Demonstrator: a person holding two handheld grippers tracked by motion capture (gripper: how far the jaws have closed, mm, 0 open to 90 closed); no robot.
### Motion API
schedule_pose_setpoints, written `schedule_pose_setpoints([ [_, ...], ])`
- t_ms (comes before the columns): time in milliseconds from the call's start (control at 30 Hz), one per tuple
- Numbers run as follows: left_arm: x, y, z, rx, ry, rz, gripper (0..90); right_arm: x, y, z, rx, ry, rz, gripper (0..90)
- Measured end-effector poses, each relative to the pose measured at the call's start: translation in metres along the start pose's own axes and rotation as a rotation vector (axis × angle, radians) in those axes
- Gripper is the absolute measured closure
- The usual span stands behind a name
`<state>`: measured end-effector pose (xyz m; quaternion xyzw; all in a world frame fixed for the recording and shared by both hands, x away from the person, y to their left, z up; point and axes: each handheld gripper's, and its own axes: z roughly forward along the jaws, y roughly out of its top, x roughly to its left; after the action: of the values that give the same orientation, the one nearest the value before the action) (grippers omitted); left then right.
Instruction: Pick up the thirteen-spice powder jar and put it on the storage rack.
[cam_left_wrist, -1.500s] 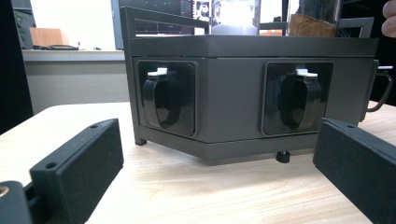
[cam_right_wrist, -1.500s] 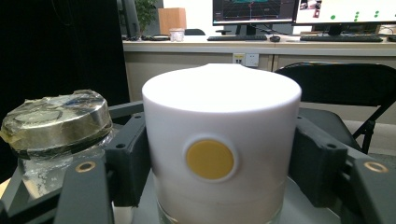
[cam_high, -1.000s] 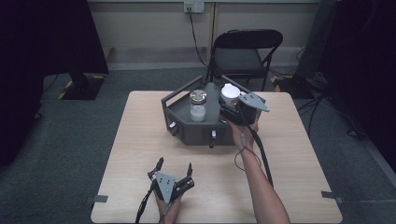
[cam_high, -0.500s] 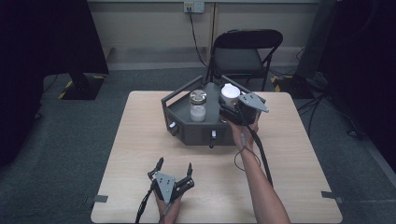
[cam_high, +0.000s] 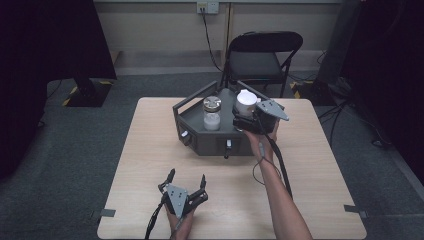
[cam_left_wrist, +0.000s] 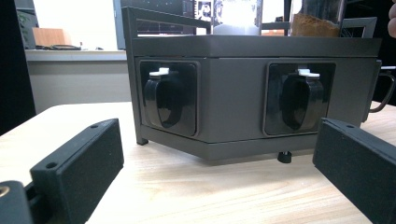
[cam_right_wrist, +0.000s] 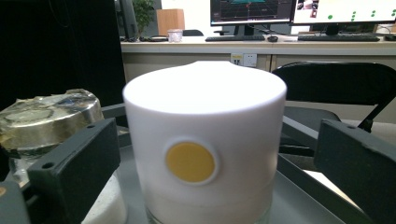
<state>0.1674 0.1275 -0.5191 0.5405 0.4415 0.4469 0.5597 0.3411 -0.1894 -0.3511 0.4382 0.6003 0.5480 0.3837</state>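
A dark grey rack (cam_high: 210, 144) stands at the table's middle back with two jars on it. One jar has a metal lid (cam_high: 212, 105), the other a white lid (cam_high: 246, 101). My right gripper (cam_high: 244, 116) reaches that white lid (cam_right_wrist: 205, 140) from the right. Its jaws have just been opening and now stand wide on either side, with the pads (cam_right_wrist: 74, 163) clear of the lid. A yellow dot (cam_right_wrist: 190, 162) marks the lid's side. My left gripper (cam_high: 187, 176) rests open near the front edge and faces the rack's front (cam_left_wrist: 233, 93), with nothing between its fingers (cam_left_wrist: 79, 163).
Two black spout recesses with white tabs (cam_left_wrist: 170, 100) (cam_left_wrist: 301, 100) sit in the rack's front face. A black folding chair (cam_high: 262, 55) stands behind the table. The metal-lidded jar (cam_right_wrist: 51, 114) is close on the white lid's left. Bare tabletop (cam_high: 320, 165) lies right of the rack.
Both hands have stayed where they were. The high view is too small to show any difference at the right gripper's jaws.
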Motion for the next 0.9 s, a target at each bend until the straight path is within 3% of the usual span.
schedule_pose_setpoints([
  [900,0.0000,0.0000,0.0000,0.000,0.000,0.000,1.2,-0.0004,-0.0011,-0.0003,0.001,-0.016,-0.009,0.0],
])
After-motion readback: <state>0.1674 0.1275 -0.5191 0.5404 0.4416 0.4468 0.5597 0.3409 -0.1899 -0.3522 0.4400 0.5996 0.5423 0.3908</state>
